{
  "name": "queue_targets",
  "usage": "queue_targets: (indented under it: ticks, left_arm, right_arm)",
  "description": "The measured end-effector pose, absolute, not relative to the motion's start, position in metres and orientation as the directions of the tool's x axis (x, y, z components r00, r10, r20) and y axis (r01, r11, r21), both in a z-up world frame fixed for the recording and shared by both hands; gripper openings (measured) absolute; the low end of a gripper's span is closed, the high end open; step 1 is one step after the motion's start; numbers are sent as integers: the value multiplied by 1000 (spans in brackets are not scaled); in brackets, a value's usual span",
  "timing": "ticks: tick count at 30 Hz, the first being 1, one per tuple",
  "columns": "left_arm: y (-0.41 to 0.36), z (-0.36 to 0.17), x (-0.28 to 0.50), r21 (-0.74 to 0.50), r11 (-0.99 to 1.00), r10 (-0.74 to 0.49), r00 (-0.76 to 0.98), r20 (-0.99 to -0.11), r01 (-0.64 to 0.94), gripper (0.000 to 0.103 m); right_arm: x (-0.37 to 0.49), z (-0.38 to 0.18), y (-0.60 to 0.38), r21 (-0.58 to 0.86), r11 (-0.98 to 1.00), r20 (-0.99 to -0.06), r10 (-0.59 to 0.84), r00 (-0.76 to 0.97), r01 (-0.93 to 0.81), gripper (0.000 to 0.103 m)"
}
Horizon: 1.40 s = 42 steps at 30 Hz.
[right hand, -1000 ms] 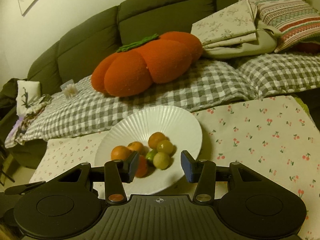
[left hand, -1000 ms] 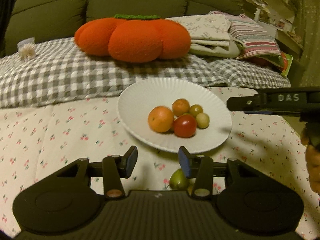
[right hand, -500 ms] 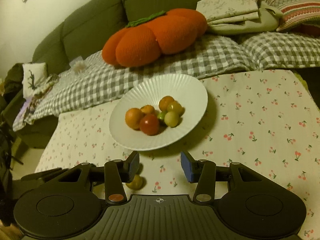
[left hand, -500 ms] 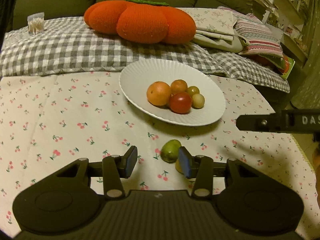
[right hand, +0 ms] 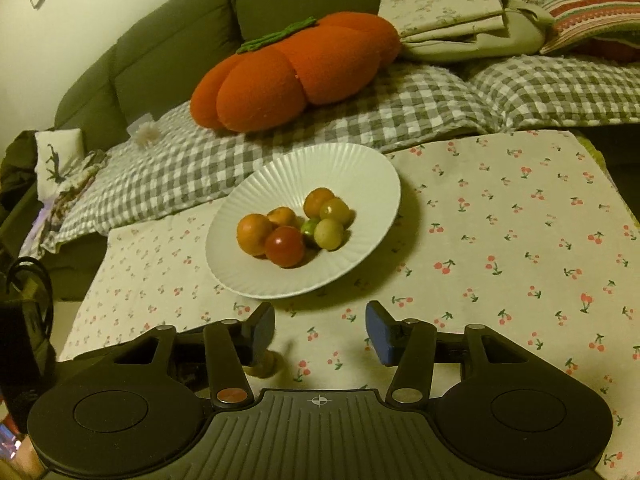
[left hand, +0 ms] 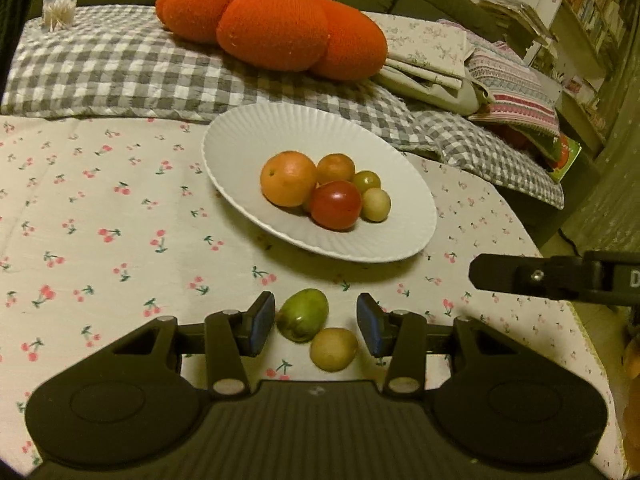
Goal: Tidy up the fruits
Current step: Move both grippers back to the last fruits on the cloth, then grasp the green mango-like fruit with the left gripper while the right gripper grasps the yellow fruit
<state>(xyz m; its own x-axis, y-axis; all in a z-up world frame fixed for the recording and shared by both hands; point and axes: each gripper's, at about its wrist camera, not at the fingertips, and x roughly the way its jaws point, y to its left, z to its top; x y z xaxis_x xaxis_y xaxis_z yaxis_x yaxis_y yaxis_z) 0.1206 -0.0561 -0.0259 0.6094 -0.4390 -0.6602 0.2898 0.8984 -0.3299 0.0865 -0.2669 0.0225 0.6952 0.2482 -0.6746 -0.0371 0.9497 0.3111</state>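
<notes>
My left gripper (left hand: 316, 323) was wide open and held nothing. A green fruit (left hand: 303, 314) and a yellow fruit (left hand: 333, 349) lay on the cherry cloth (left hand: 100, 240) between its fingers. My right gripper (right hand: 320, 330) was wide open and empty too. Past both sat the white plate (left hand: 244, 136) with more fruit, an orange (left hand: 289, 178) and a red tomato (left hand: 335, 205) among them.

Light: dim, warm yellow cast
Shadows: soft, under the plate (left hand: 256, 136) toward the camera
Glare: small highlights on the red fruit (left hand: 335, 205)
Focus: mostly sharp, far shelves soft
Edges: strong fisheye bending, dark corners
</notes>
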Motion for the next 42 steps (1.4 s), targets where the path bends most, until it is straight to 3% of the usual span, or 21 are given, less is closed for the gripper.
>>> queue_targets:
  ticks: [4,8,17,24,38,42]
  left_arm:
    - [-60,-31,125,-322,902,-433,607,-667,289,42]
    - [-61,-37,126,-300,911,-412,615,-672,282,29]
    - [-38,-25,122,-268,939,-342,649,-680,215,28]
    - [-21,-15,116,-148,977,-211,660,-721,150,28]
    - [-10,-14,116,-113,987,-158,664,-731,111,28]
    - [-10,-15,116,-107,988,-156,662,-733,114,28]
  right_arm:
    - [88,21,-268,310,950,-679,245,692,-32,50]
    - [89,18,-267,299,954,-686,236,688,-29,50]
    - [92,5,-249,257,964,-711,241,661,-75,50]
    - [93,-8,-222,212,965,-724,262,638,-156,50]
    - [103,-32,-181,162,960,-727,271,631,-227,50]
    - [104,-36,-174,140,963,-725,259,639,-232,41]
